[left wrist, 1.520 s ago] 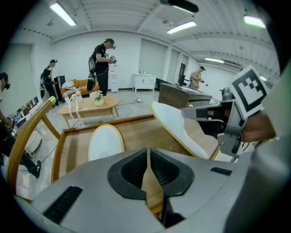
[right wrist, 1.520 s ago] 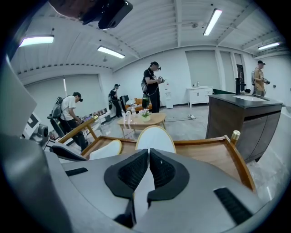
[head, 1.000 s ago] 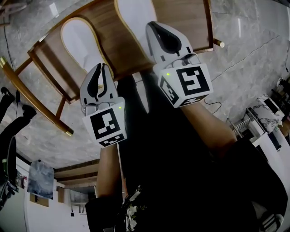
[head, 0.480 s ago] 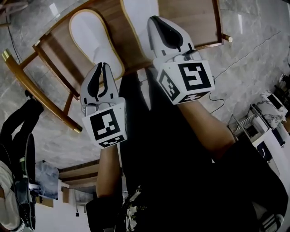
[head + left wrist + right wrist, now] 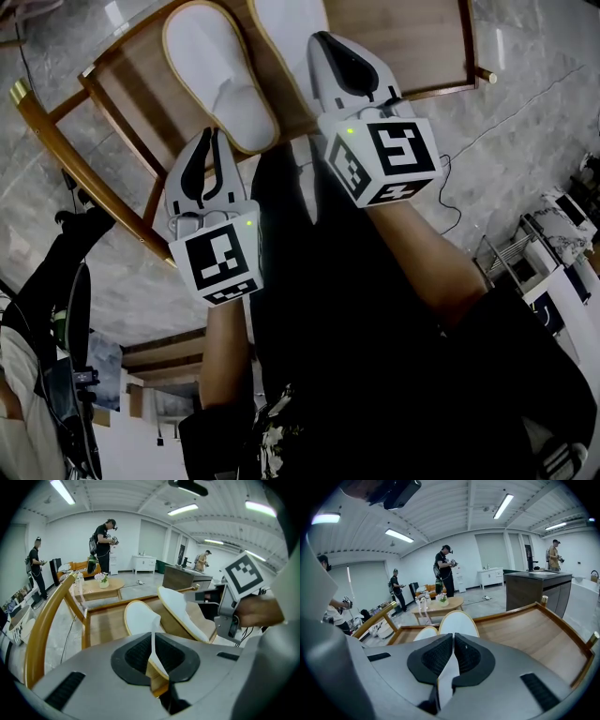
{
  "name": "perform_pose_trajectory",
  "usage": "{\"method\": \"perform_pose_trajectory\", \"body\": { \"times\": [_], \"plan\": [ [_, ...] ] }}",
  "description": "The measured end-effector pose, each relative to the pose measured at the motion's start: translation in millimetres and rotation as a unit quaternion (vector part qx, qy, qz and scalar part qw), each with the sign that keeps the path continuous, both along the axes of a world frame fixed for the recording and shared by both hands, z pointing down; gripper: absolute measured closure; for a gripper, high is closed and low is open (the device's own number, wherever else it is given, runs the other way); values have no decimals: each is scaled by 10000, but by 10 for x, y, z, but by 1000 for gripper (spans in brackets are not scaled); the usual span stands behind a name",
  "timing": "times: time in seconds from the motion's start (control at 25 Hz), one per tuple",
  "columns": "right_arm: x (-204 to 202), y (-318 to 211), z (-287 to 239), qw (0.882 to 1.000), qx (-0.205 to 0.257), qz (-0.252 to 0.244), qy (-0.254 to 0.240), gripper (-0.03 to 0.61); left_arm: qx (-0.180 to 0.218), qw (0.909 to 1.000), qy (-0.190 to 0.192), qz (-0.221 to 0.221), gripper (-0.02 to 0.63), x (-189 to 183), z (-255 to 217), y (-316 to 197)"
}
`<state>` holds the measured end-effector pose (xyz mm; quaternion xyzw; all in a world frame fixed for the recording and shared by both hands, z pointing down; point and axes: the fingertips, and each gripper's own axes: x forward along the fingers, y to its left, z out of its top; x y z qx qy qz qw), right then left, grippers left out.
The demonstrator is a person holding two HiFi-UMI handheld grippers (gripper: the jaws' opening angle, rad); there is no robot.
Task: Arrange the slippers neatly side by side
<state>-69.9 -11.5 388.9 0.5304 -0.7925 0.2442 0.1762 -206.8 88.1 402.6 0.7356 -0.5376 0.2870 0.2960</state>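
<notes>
Head view: two white slippers with thin tan rims lie on one wooden rack (image 5: 412,42), toes toward 11 o'clock. The left slipper (image 5: 220,80) is in full sight. The right slipper (image 5: 279,33) is just beside it and partly hidden behind the right claw (image 5: 325,45). The left claw (image 5: 208,139) hangs off the rack's near edge, with the left slipper's heel at its 2 o'clock, close by but apart. Two claws are in sight, each with a marker cube. Left gripper view: the pads are pinched to a hairline slit with nothing in them. The left slipper (image 5: 137,617) sits at 12 o'clock just past the tips and shows white through the slit; the right slipper (image 5: 180,612) is at 1 o'clock. Right gripper view: the pads meet at the tips and grip nothing. The right slipper (image 5: 458,620) is at 12 o'clock just beyond them, and the left slipper (image 5: 423,633) peeks out at 11 o'clock. Both lie on the rack's boards (image 5: 534,634).
</notes>
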Motion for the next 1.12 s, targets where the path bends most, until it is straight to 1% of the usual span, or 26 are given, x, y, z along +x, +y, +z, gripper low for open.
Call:
{"method": "perform_pose_trajectory", "body": {
  "times": [0.24,0.36,0.56,0.64,0.72,0.92,1.12],
  "plan": [
    [-180,-22,86,9999,-21,-123,97,568,4,9999,-5,-102,589,-166,1,35],
    [-263,-7,123,9997,-40,-237,56,568,8,9998,-34,-182,589,-250,4,73],
    [-406,21,77,9980,121,-609,80,566,2,9993,-37,-371,589,-326,20,116],
    [-471,31,63,9968,140,-790,52,548,-3,9990,-19,-436,589,-325,23,125],
    [-508,37,30,9955,189,-923,58,545,-6,9989,-2,-469,589,-314,28,131],
    [-507,10,-37,9923,296,-1189,189,545,3,9980,2,-636,589,-337,110,75],
    [-322,-57,-36,9924,248,-1159,318,545,-106,9972,-33,-734,589,-333,318,-82]
  ]
}}
